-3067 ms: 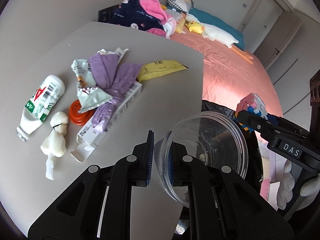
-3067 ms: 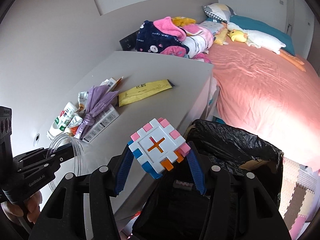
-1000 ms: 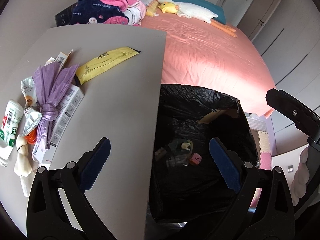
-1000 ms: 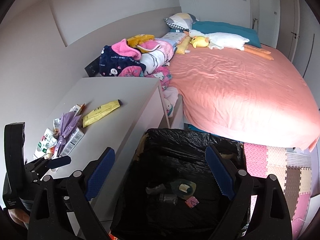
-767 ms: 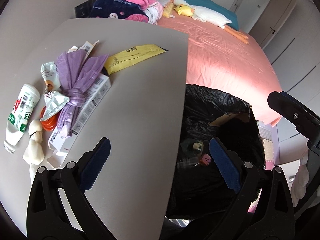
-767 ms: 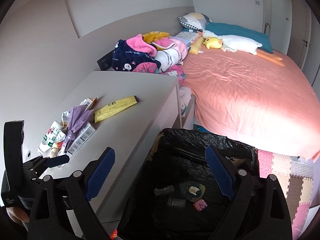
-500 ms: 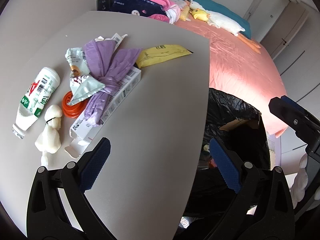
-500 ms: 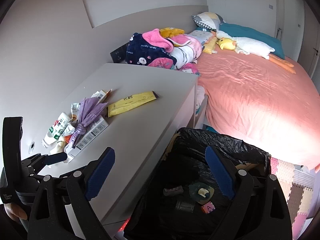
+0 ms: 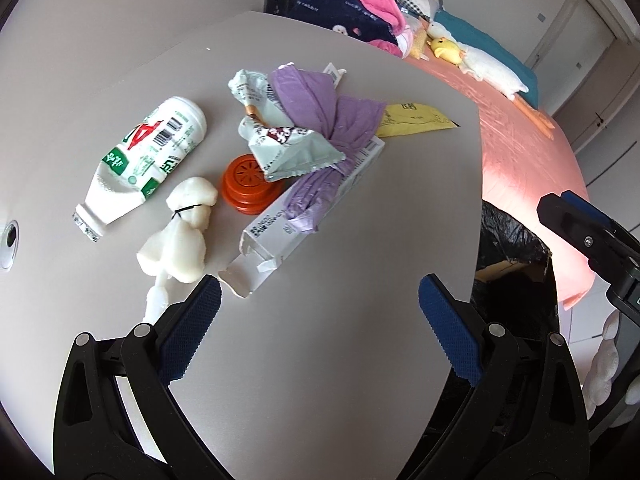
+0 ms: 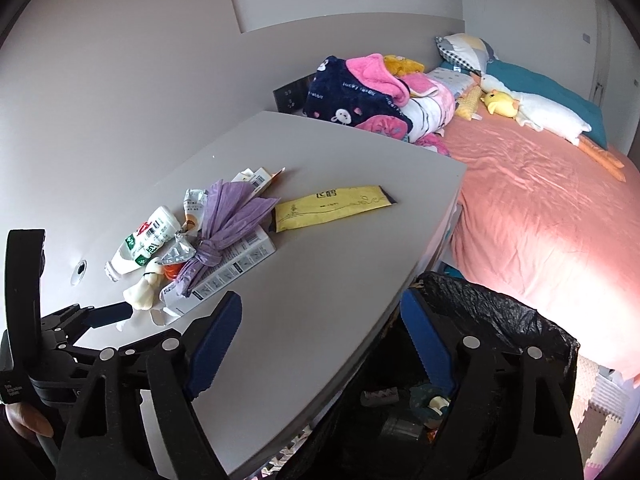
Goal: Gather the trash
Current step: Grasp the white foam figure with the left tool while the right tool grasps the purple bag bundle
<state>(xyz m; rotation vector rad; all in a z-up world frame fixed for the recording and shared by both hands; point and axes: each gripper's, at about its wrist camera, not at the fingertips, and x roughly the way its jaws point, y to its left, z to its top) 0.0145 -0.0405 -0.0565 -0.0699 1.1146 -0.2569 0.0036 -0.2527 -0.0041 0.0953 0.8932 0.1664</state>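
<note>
Between the left gripper's (image 9: 318, 322) wide-open jaws lies only bare table (image 9: 320, 360); the right gripper (image 10: 322, 330), jaws just narrowing yet open and empty, straddles the table edge beside the bin (image 10: 500, 312). Ahead lies the trash: carton (image 9: 316, 196), wrapper (image 9: 298, 152), bottle (image 9: 148, 156). Reaching comes next; I'd judge the carton nearest.

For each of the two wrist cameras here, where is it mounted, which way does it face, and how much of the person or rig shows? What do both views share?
Left wrist: on the left gripper, angled down at the table litter; jaws open and empty; right gripper and a pale gloved hand at the right edge.
Right wrist: on the right gripper, angled down over the table edge and black trash bag; jaws open, empty, just been closing slightly; left gripper and fingers lower left.
Shared: purple bag, yellow packet, bed.
</note>
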